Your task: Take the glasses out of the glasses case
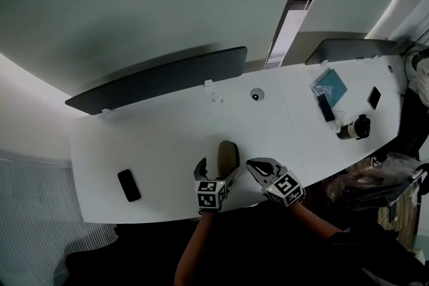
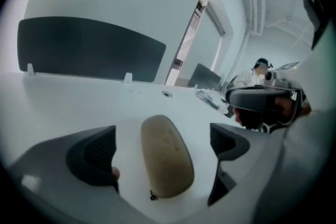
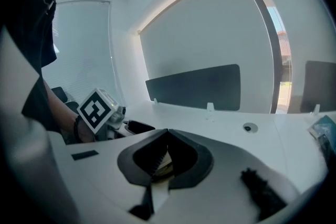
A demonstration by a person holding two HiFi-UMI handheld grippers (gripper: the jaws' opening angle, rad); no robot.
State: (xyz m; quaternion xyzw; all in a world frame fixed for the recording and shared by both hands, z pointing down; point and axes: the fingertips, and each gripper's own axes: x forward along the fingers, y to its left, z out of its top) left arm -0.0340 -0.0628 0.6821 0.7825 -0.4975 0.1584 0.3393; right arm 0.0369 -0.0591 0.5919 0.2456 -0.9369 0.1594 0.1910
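So basically nothing of the actual task is done yet. The glasses case (image 2: 167, 160), a tan oval one, is lying flat on the white desk (image 1: 161, 144) near the person's edge, and it's fully closed, so no glasses are in sight. The left gripper (image 1: 217, 174) has its jaws spread wide, one on each side of the case. In the left gripper view there's clear desk showing between each pad and the case, so it's straddling the case, not squeezing it. The right gripper (image 3: 167, 134) has its jaws pressed together with nothing held, and it sits just to the right of the case. There's a little zip pull (image 2: 153, 195) at the near end of the case, so it probably has to be unzipped, though the pictures don't really show how far the zip runs. What's left looks like pretty much everything: pin the case down, get it open, lift the glasses out. A dark phone (image 1: 129, 185) lies well off to the left and isn't in the way.
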